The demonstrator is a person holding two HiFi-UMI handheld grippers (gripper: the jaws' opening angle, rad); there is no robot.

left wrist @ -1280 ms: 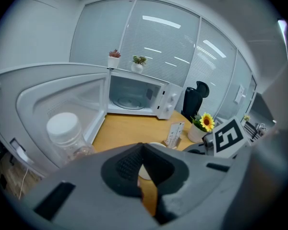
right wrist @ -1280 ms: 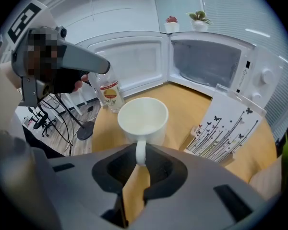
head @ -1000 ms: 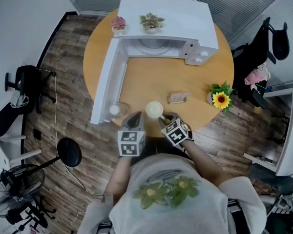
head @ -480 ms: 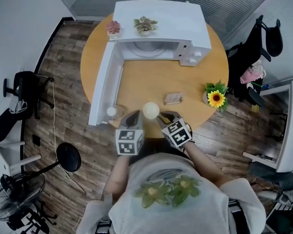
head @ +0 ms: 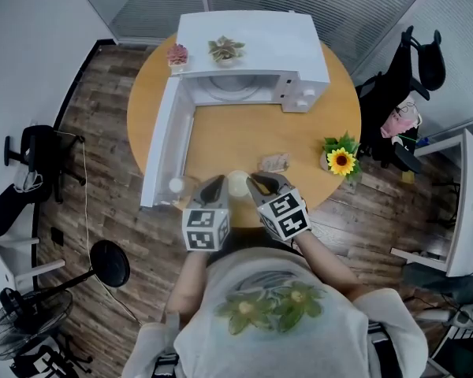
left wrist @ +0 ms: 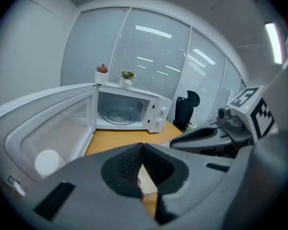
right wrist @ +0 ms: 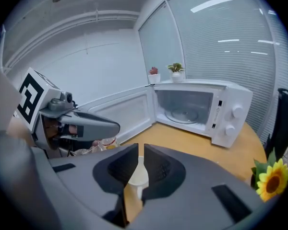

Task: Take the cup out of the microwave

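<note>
The cup (head: pixel 236 183) stands out of the microwave (head: pixel 256 38), on the worktop (head: pixel 244 136) by its near edge. In the head view the two tongs flank it and hide most of it, so only a pale rim shows. The right tongs (head: pixel 258 181) have just been closing and stand a narrow slit apart with nothing pinched; in the right gripper view the cup shows through that slit, lower down, its sides cut off by the jaws. The left tongs (head: pixel 215 183) are closed, tips meeting, empty. The door (head: pixel 164 140) hangs open. A small tan thing (head: pixel 273 162) near the sunflower (head: pixel 340 162) is too small to tell. The marker cubes (head: pixel 205 231) carry black-and-white squares; the microwave's panel (head: pixel 299 101) is too small to read
</note>
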